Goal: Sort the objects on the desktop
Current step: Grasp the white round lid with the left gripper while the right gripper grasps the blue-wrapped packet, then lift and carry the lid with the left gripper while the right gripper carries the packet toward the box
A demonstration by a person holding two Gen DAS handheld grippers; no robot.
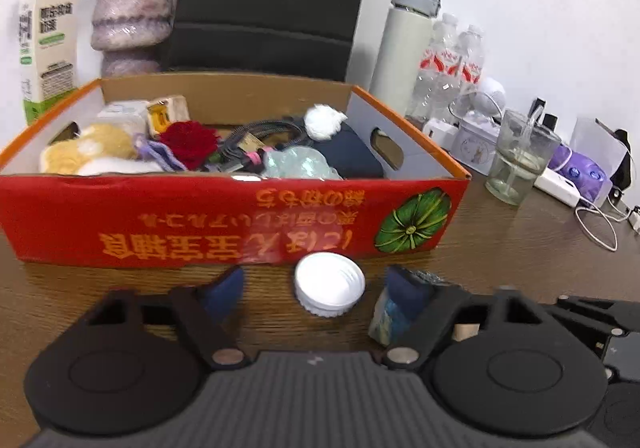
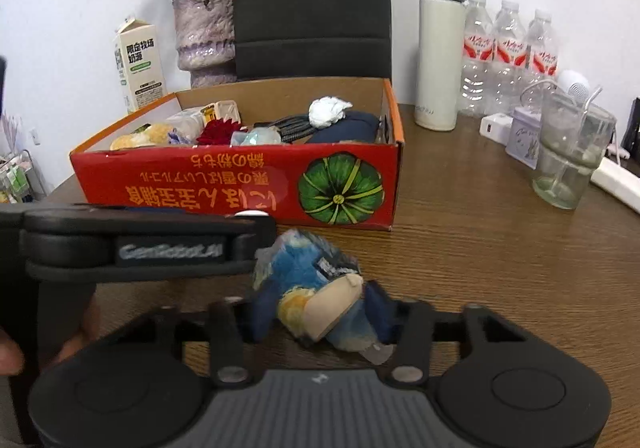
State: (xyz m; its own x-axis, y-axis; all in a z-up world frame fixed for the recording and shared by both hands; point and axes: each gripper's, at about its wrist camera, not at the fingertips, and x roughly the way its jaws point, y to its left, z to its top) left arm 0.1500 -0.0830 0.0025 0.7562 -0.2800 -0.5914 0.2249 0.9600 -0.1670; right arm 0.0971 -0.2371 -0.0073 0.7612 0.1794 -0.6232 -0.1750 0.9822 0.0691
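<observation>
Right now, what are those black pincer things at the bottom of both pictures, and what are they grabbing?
They are two-finger grabbers. A person holds one in each hand, and each has a camera that looks out along its fingers. So one picture is taken from the left gripper and the other from the right gripper.

Both are over a wooden table in front of a red cardboard box full of odds and ends. A thermos, water bottles and a glass cup stand off to the right.

The left gripper is open, with a white screw cap lying on the table between its fingers, not pinched. The right gripper is squeezing a crumpled blue packet.
</observation>
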